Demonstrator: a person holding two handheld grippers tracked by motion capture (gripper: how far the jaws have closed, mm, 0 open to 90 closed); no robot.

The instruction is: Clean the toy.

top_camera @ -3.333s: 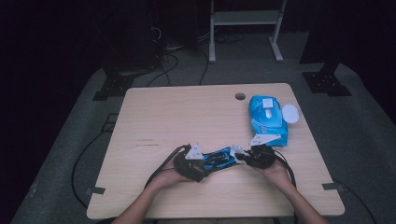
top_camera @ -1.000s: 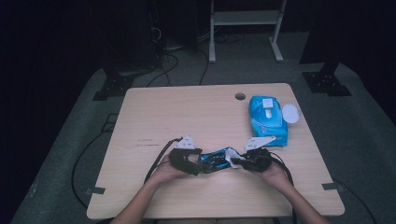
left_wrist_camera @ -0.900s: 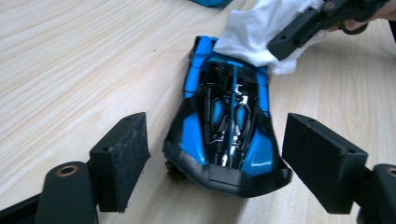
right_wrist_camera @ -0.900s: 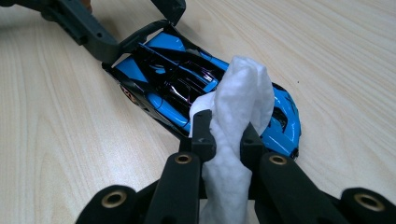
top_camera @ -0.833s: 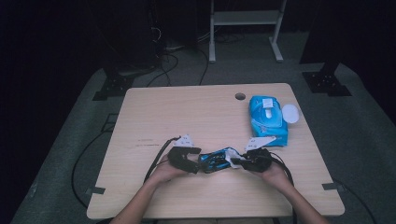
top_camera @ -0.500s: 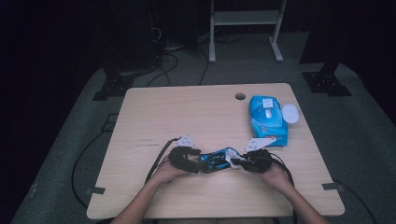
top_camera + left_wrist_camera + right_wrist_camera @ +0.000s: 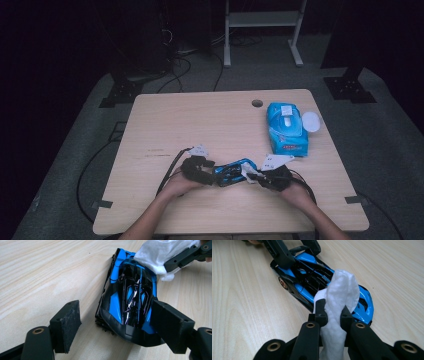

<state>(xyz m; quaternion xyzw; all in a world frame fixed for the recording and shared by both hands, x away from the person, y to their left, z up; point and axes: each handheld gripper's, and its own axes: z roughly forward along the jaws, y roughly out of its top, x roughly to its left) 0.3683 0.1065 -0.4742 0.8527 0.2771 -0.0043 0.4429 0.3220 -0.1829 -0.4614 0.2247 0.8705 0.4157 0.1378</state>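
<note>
Currently, I see the toy car [image 7: 231,172] lying flat near the table's [image 7: 200,120] near edge, at 6 o'clock from its centre. My left gripper [image 7: 117,322] is spread wide, its 2 jaws straddling the car's end; the right-hand jaw sits against the body, the other stands clear. My right gripper [image 7: 331,315] is clamped on a white wipe [image 7: 342,297], which rests on the car's opposite end. A blue wipes pack [image 7: 286,129] lies at 1 o'clock from the car.

Your left gripper [image 7: 202,170] and right gripper [image 7: 262,176] meet at the blue toy car [image 7: 231,171] near the table's [image 7: 200,120] front edge. A white wipe [image 7: 248,171] sits at the car's right end. A blue wipes pack [image 7: 286,128] lies well apart, far right.
</note>
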